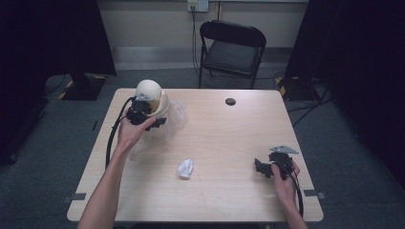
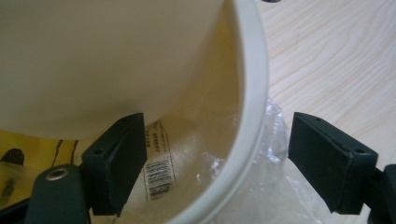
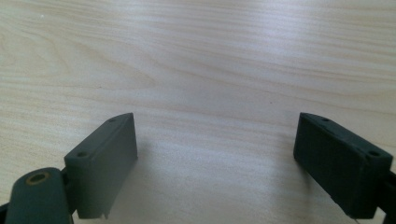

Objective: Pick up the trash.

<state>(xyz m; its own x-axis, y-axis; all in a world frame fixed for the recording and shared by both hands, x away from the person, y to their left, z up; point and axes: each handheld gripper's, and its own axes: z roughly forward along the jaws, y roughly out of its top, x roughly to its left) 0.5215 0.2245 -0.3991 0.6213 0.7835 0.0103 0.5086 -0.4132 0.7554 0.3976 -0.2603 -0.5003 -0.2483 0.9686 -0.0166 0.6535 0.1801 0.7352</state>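
Note:
A cream bowl (image 1: 152, 95) lies tipped at the table's far left, on a clear plastic bag (image 1: 174, 117). My left gripper (image 1: 154, 117) is at its mouth. In the left gripper view the bowl's rim (image 2: 250, 107) runs between the jaws of the left gripper (image 2: 217, 140). One jaw is inside the opening and the other outside over the plastic bag (image 2: 275, 140), with neither pad pressing on the rim. A barcode label (image 2: 159, 168) shows inside. My right gripper (image 1: 260, 168) rests low at the front right, and the right gripper (image 3: 215, 135) stands open over bare wood.
A small crumpled white piece (image 1: 186, 168) lies near the middle of the wooden table (image 1: 215, 138). A dark round hole (image 1: 230, 101) sits near the far edge. Beyond the table stands a black folding chair (image 1: 232, 47).

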